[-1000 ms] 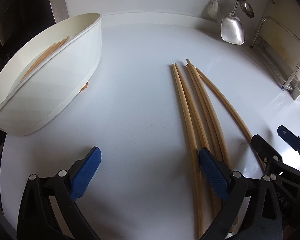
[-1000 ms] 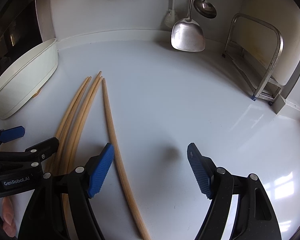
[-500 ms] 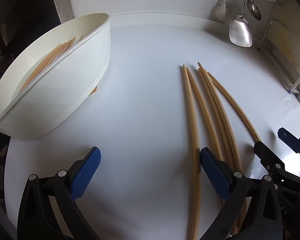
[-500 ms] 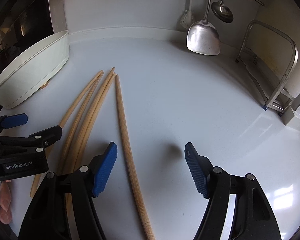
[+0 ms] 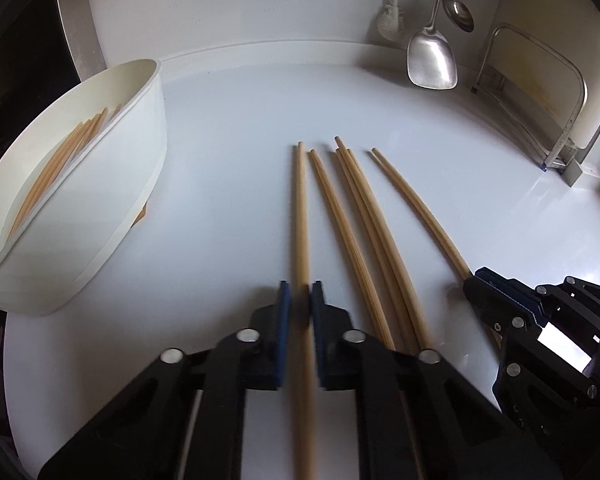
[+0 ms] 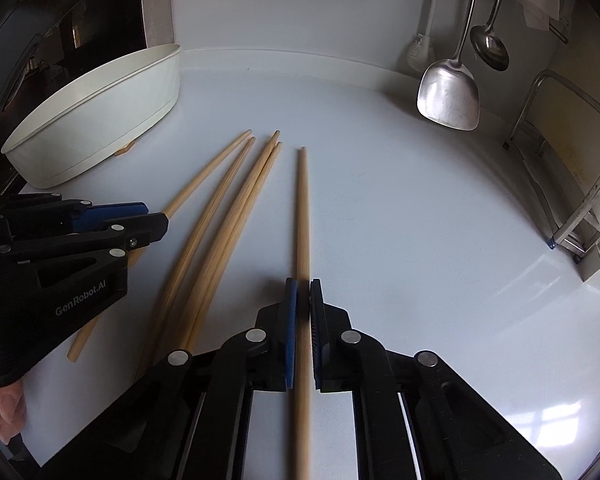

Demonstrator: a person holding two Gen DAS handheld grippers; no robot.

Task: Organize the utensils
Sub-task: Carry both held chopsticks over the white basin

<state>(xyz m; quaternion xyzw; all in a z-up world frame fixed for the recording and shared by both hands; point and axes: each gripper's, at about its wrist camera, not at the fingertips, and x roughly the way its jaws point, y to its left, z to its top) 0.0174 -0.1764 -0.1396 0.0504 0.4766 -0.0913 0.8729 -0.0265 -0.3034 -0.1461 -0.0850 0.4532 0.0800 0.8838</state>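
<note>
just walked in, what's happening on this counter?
A person with a gripper in each hand is sorting loose chopsticks into the white tub, which already holds several. The left gripper has just closed on the leftmost chopstick; the right gripper has just closed on the rightmost chopstick. Three more lie between them on the white counter. Neither held stick has reached the tub.

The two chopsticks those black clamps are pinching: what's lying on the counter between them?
Three loose chopsticks lie between the left gripper's chopstick and the right gripper's chopstick, as both wrist views show.
</note>
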